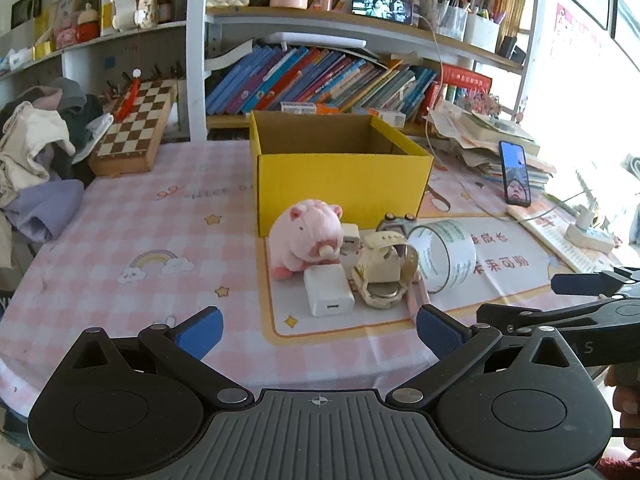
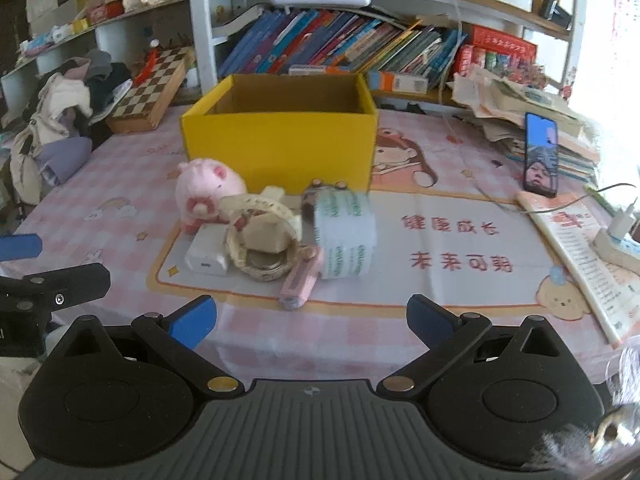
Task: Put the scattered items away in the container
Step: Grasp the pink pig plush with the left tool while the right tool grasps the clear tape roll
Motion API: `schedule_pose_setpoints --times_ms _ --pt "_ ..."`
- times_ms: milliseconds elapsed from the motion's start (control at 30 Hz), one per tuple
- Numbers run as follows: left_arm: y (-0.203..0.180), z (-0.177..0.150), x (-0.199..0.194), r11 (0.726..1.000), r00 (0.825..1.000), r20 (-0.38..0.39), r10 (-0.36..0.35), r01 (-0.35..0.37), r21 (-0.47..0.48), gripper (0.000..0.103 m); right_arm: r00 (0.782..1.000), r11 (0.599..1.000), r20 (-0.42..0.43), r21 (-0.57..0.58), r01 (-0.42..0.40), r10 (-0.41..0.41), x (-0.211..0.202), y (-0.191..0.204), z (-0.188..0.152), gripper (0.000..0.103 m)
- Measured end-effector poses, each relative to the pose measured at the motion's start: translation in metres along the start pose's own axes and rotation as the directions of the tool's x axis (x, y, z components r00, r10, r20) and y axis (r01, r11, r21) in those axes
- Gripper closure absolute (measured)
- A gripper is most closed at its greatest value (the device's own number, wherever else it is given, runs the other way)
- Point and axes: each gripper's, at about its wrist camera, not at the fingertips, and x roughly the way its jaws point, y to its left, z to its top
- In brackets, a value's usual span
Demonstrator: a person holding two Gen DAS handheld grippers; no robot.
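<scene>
An open yellow cardboard box (image 1: 340,184) (image 2: 280,148) stands mid-table. In front of it lies a cluster: a pink plush pig (image 1: 304,236) (image 2: 208,192), a white charger block (image 1: 329,295) (image 2: 206,256), a cream strap-like item with a round metal part (image 1: 382,272) (image 2: 262,240), a clear tape roll (image 1: 444,254) (image 2: 345,236) and a pink pen-like case (image 2: 300,280). My left gripper (image 1: 320,334) is open and empty, short of the cluster. My right gripper (image 2: 312,322) is open and empty, near the table's front edge; it also shows at the right of the left wrist view (image 1: 576,292).
A chessboard box (image 1: 132,132) and a clothes pile (image 1: 36,148) lie at the left. A propped phone (image 1: 516,174) (image 2: 542,160), stacked papers, a booklet (image 2: 580,256) and a power strip (image 1: 588,236) sit at the right. Bookshelves stand behind the table.
</scene>
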Motion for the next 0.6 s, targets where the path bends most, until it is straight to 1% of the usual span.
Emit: schedule_pose_setpoints --times_ms 100,400,600 --pt "0.001 0.001 0.002 1.0 1.0 0.001 -0.002 0.002 -0.003 0.0 1.0 1.0 0.0 0.008 -0.006 0.006 0.003 -0.003 0.002 0.002" --pt "0.012 0.009 0.019 0.998 0.999 -0.009 0.041 -0.041 -0.037 0.0 0.999 0.999 -0.021 -0.027 -0.035 0.034 0.03 0.001 0.017 0.002" --pt "0.016 0.015 0.035 0.997 0.999 -0.024 0.048 -0.049 -0.061 0.0 0.999 0.999 -0.041 -0.036 -0.017 0.015 0.05 -0.005 0.028 0.004"
